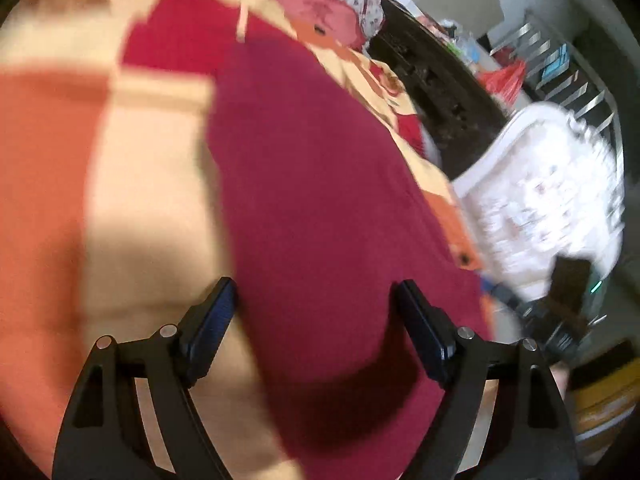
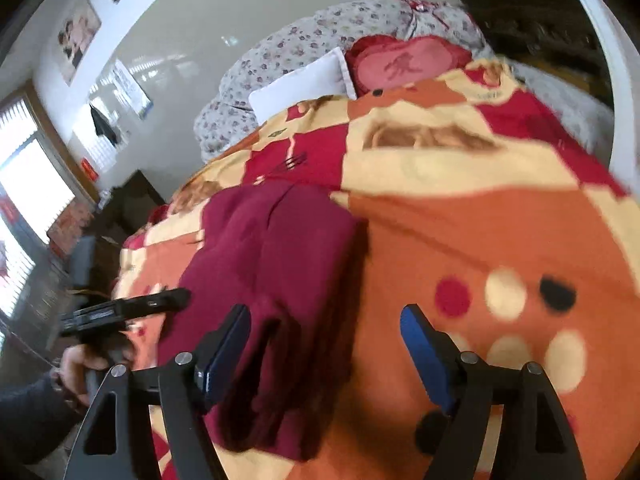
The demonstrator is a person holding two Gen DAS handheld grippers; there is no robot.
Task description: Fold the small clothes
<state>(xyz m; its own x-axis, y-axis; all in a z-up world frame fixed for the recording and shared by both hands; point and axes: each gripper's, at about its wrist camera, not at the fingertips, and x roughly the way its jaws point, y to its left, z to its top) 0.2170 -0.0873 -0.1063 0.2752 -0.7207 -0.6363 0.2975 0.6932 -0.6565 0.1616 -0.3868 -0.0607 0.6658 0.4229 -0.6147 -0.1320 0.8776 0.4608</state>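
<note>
The folded maroon garment (image 2: 272,276) lay on the patterned bedspread (image 2: 480,232). Both the left gripper (image 1: 316,320) and right gripper (image 2: 326,344) were released, empty; smoothing its edges flat seemed wise.

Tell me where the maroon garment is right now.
The maroon garment lies folded on the patterned bedspread, left of centre in the right wrist view, below the heart-shaped pillow, between both open grippers.

The maroon garment (image 2: 272,264) is matt, soft cloth on a patterned cloth bedspread (image 2: 480,216).
</note>
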